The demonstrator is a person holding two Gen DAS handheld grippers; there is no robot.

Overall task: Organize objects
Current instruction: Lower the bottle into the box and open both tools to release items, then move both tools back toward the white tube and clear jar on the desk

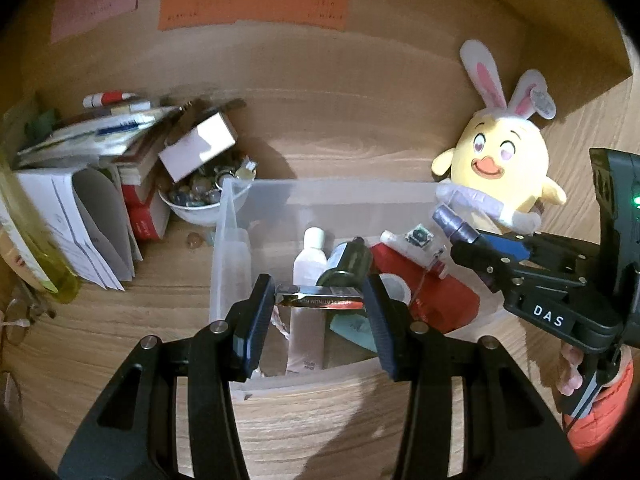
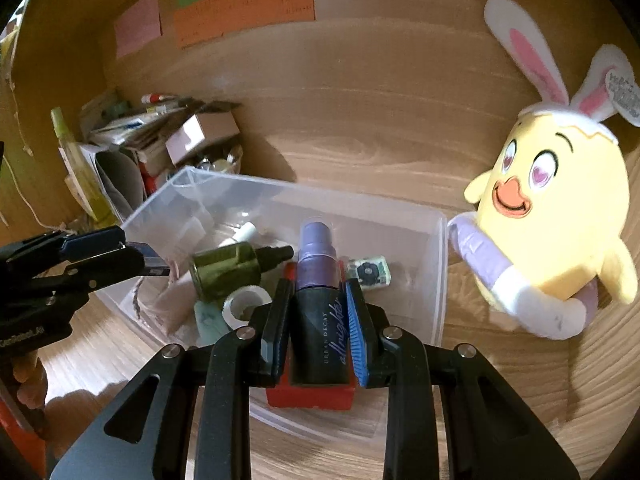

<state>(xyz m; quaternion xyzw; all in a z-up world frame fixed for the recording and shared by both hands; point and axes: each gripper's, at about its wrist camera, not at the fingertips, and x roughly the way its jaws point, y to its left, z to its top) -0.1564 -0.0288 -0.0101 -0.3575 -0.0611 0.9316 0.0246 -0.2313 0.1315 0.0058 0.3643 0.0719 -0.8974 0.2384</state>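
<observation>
My left gripper (image 1: 320, 300) is shut on a shiny flat metallic packet (image 1: 320, 299), held crosswise above the clear plastic bin (image 1: 232, 240). My right gripper (image 2: 318, 308) is shut on a dark purple-capped spray bottle (image 2: 318, 320), held over the bin's (image 2: 440, 280) right part. In the bin lie a dark green bottle (image 2: 224, 272), a white bottle (image 1: 310, 256), a red box (image 1: 432, 300), a tape roll (image 2: 244, 304) and a small patterned packet (image 2: 370, 272). The right gripper also shows in the left wrist view (image 1: 476, 244); the left gripper shows in the right wrist view (image 2: 156, 264).
A yellow chick plush with bunny ears (image 1: 500, 160) stands right of the bin. At the left back are stacked books and papers (image 1: 88, 184), a white bowl of stones (image 1: 196, 200), a small box (image 1: 200, 144) and a yellow-green bottle (image 1: 36, 248). Coloured paper notes (image 1: 252, 0) hang on the wooden back wall.
</observation>
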